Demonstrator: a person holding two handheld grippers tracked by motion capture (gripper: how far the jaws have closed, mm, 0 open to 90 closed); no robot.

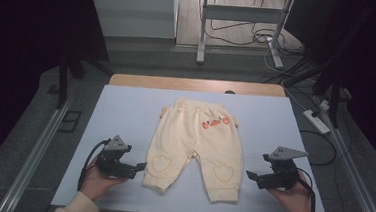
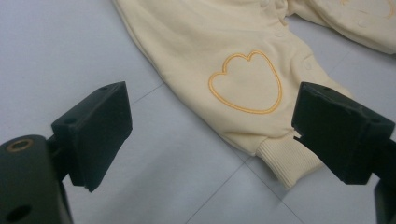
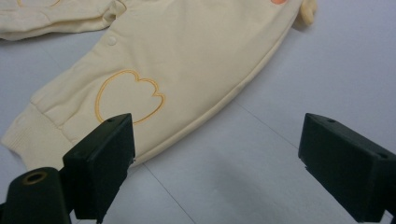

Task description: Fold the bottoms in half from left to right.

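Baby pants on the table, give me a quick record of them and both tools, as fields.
item: cream baby pants, spread flat, waistband away from the person
surface: light blue table
markings: orange heart outline on each knee, orange patch near the waistband
left tool: open, beside the pants' left cuff, apart
right tool: open, beside the right cuff, apart

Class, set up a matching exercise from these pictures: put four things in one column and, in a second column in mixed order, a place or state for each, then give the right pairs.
Things:
1. baby trousers
2. left gripper
3. right gripper
4. duck patch

Places or states:
A. open, beside the leg at the picture's right
B. spread flat mid-table
C. orange, near the waistband
D. open, beside the leg at the picture's left

Pairs: 1-B, 2-D, 3-A, 4-C
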